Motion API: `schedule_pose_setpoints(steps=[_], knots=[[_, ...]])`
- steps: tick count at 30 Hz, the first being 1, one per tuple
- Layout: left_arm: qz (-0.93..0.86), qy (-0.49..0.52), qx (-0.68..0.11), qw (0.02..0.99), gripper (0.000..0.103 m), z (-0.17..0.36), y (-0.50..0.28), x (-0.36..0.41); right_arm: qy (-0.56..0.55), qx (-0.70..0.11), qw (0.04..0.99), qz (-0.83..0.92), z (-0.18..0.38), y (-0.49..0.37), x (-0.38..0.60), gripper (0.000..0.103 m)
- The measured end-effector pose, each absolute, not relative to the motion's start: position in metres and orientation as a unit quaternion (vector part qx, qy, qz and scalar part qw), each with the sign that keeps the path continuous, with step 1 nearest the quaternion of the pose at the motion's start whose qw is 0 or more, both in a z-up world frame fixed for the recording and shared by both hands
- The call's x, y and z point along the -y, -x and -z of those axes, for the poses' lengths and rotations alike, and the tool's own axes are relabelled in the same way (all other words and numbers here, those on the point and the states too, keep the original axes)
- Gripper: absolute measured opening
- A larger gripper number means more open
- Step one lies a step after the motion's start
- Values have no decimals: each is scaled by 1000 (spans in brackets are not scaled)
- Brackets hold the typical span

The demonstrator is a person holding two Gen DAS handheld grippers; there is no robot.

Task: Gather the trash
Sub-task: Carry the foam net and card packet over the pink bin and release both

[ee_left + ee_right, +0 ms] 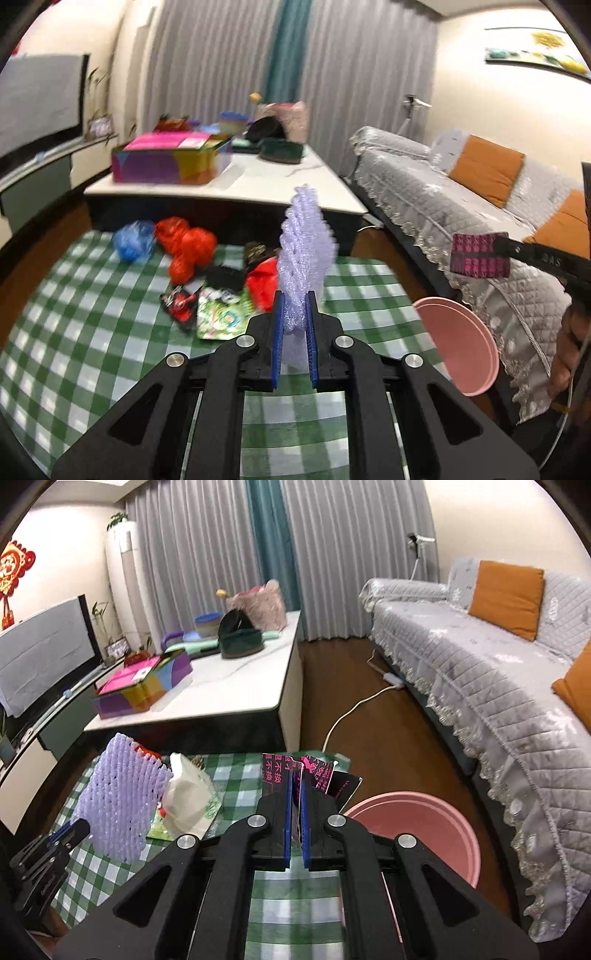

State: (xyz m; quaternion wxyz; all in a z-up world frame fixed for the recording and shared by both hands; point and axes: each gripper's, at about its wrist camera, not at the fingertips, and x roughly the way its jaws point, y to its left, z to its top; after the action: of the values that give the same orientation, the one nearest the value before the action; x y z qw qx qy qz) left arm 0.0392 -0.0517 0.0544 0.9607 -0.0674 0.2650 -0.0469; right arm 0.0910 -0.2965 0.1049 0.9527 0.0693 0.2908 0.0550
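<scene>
My left gripper (294, 295) is shut on a lilac foam fruit net (304, 251), which stands upright above the green checked cloth (92, 332). The same net (123, 805) shows at the left of the right wrist view, with the left gripper (75, 827) below it. My right gripper (295, 775) is shut on a black and pink printed wrapper (321, 773), also seen as a dark pink wrapper (480, 254) at the right of the left wrist view. A pink basin (417, 834) sits on the floor just right of the cloth. Trash lies on the cloth: orange bags (188, 247), a blue bag (135, 240), wrappers (221, 314).
A white low table (229, 686) with a colourful box (144, 686) stands beyond the cloth. A grey covered sofa (498, 686) with orange cushions runs along the right. A white cable (354, 709) lies on the wooden floor. A white crumpled bag (192, 797) rests on the cloth.
</scene>
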Motion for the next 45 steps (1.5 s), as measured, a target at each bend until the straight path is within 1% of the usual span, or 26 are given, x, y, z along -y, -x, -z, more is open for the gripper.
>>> schedule_pose_setpoints(steps=[3, 5, 11, 21, 31, 45], knots=[[70, 56, -257, 962, 11, -67, -36, 65, -90, -275, 956, -36, -115, -85, 315, 4], [84, 49, -254, 962, 11, -71, -35, 73, -81, -264, 961, -27, -119, -79, 320, 4], [123, 43, -258, 957, 11, -74, -40, 102, -76, -261, 962, -2, -109, -76, 340, 4], [159, 29, -272, 949, 11, -67, -61, 137, -87, -271, 958, 36, -85, -81, 377, 5], [192, 6, -293, 937, 11, -47, -79, 178, -102, -281, 952, 59, -61, -84, 402, 5], [229, 8, -318, 920, 11, -28, -119, 239, -127, -298, 942, 85, -37, -90, 434, 5]])
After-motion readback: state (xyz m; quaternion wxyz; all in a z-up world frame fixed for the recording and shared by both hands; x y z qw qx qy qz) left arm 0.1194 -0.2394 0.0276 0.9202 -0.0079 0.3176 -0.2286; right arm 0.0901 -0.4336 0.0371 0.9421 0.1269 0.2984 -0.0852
